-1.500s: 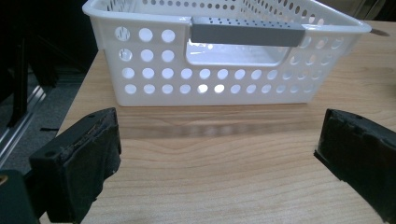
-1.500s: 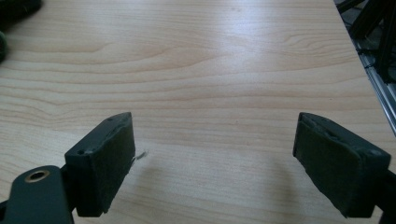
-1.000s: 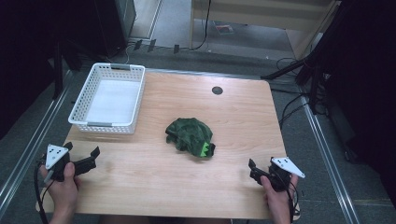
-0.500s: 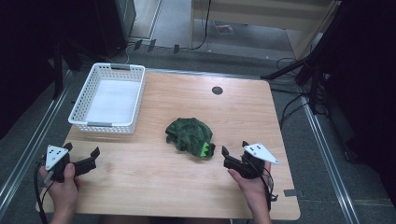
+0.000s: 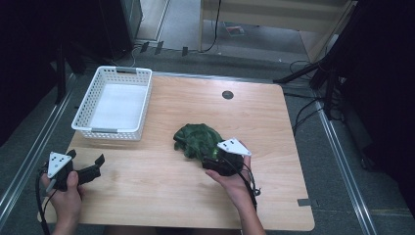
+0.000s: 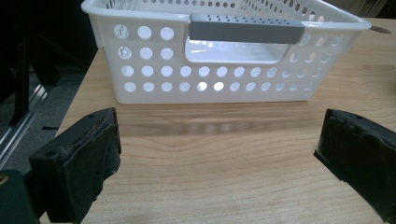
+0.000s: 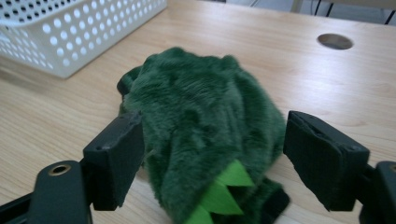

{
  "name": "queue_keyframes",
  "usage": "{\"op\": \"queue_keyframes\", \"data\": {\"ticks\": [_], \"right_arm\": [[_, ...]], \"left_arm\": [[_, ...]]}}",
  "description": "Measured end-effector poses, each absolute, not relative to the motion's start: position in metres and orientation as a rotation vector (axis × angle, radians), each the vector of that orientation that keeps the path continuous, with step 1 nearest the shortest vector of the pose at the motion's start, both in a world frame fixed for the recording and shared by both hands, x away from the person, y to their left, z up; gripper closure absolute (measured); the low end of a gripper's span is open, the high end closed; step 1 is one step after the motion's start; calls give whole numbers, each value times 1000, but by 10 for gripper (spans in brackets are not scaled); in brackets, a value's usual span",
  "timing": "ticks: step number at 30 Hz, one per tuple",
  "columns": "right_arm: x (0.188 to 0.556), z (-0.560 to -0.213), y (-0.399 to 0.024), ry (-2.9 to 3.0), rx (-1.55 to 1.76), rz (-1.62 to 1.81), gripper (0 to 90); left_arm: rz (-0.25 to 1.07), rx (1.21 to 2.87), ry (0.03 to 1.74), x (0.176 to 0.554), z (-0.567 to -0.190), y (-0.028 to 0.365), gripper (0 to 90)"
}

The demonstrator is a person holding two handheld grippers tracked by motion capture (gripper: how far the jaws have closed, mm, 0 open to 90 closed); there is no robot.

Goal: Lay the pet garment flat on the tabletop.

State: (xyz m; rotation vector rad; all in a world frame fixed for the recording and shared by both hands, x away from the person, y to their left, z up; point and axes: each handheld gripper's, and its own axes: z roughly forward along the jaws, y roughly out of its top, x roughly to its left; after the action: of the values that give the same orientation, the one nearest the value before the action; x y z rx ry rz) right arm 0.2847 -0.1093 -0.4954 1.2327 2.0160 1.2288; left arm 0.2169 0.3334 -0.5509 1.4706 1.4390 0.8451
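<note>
Both jaws wide | right gripper (image 7: 212, 154) straddles green plush toy (image 7: 205, 121), perhaps touching | left gripper (image 6: 219, 158) empty, low

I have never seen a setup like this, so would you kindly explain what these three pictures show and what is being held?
A person sits at a wooden table with a hand-held two-jaw gripper in each hand. One picture looks down from above; the other two come from cameras riding on the grippers. On the table are a white perforated basket, which looks empty, and a green plush toy. The left gripper is open over bare wood, facing the basket. The right gripper is open with its jaws either side of the toy, not yet closed on it. Nothing is held.
</note>
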Motion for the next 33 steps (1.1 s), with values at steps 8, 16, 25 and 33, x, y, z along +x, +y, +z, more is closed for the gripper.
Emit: {"op": "queue_keyframes", "data": {"ticks": [8,16,25,33], "right_arm": [[306,-517,-77,2112,1247,1086,112],[318,-547,-61,2186,1229,886,225],[316,-545,-72,2115,1224,976,740],[296,-518,-81,2070,1201,1093,789]], "left_arm": [[846,1477,1440,217,-551,333,0],[846,1453,1450,217,-551,334,0],[857,1570,1360,219,-537,303,0],[725,1593,1226,220,-512,247,0]]}}
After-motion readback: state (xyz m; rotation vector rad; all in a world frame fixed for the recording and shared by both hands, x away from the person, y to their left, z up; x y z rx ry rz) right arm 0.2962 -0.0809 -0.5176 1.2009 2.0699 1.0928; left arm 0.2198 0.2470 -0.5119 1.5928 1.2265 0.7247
